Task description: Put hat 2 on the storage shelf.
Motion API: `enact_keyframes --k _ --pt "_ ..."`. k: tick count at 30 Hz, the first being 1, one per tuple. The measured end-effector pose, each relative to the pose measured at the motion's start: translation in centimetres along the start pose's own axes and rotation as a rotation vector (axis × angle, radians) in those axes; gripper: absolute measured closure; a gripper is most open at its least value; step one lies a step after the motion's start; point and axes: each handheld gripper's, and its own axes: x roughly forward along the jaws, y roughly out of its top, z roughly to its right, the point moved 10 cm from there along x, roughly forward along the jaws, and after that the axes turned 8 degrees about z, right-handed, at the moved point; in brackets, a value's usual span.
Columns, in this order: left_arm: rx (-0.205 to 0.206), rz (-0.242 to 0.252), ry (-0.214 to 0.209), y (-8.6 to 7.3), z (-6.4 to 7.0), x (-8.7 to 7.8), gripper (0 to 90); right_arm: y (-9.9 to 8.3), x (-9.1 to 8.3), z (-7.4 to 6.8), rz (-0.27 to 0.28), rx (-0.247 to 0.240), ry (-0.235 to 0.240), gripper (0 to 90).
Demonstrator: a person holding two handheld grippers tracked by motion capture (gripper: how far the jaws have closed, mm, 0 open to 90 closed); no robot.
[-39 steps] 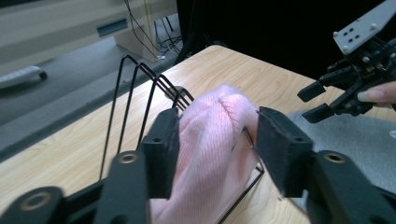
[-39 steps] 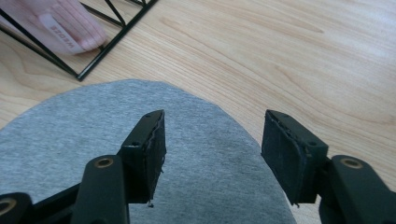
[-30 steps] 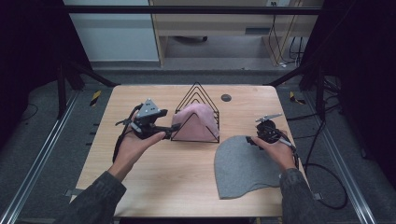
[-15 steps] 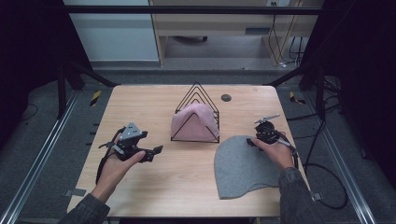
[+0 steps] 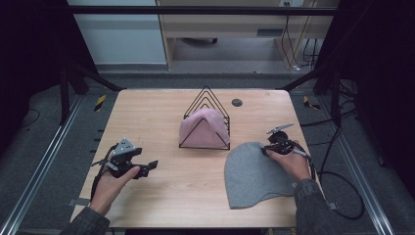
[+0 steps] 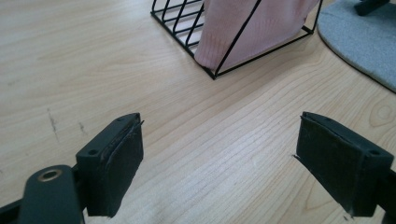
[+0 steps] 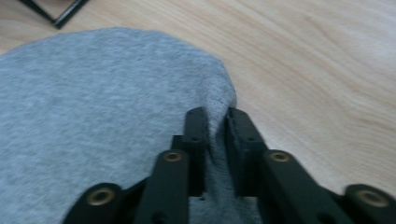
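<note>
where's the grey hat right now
In the high view the grey hat lies flat on the table's near right part, just right of the wire rack holding the pink hat. The right gripper pinches its edge.

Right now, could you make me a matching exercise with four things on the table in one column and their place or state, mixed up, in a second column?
Things:
1. pink hat
2. grey hat
3. left gripper
4. right gripper

States:
A. jaws wide apart above bare wood, holding nothing
B. draped in the black wire rack
C. jaws closed on a fold of knit fabric
D. lying flat on the table, pinched at one edge

Pairs: 1-B, 2-D, 3-A, 4-C
</note>
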Motion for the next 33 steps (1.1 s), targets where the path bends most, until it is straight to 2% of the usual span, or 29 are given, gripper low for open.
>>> enact_keyframes --k 4,6,7,9,12,14,16,22,25,28,33 --pt "0.0 -0.004 -0.008 -0.1 0.1 0.1 13.3 0.0 -0.6 -0.8 0.021 -0.007 0.02 85.5" --pt "-0.012 0.0 -0.013 -0.2 0.1 0.2 12.4 0.4 -1.2 -1.3 0.049 -0.022 0.024 85.6" --pt "-0.02 -0.005 -0.002 -0.3 0.0 0.2 11.7 0.6 -1.6 -1.6 0.056 -0.028 0.031 85.7" --pt "-0.039 -0.006 -0.003 -0.5 0.0 0.4 11.3 1.3 -2.9 -2.7 0.091 -0.06 0.046 85.7" --pt "-0.029 -0.023 -0.015 -0.8 0.2 0.6 11.4 2.3 -4.5 -3.9 0.144 -0.097 0.064 85.7" --pt "-0.03 -0.027 -0.018 -0.9 0.3 0.7 11.4 3.0 -5.6 -4.7 0.178 -0.1 0.071 85.8" --pt "-0.042 -0.012 -0.015 -0.8 0.5 0.8 11.5 3.7 -6.8 -5.6 0.212 -0.112 0.081 85.8" --pt "-0.025 -0.018 -0.044 -0.9 1.4 1.0 11.7 5.2 -10.6 -8.6 0.293 -0.189 0.115 85.9" --pt "-0.021 -0.023 -0.056 -1.0 1.6 1.1 12.2 6.0 -12.2 -10.0 0.335 -0.204 0.139 85.9" --pt "-0.028 -0.025 -0.067 -1.2 1.9 1.1 12.4 6.8 -13.1 -11.2 0.349 -0.243 0.145 85.9" --pt "-0.011 -0.009 -0.102 -0.9 2.6 0.9 13.1 8.3 -14.3 -13.5 0.388 -0.29 0.169 85.9"
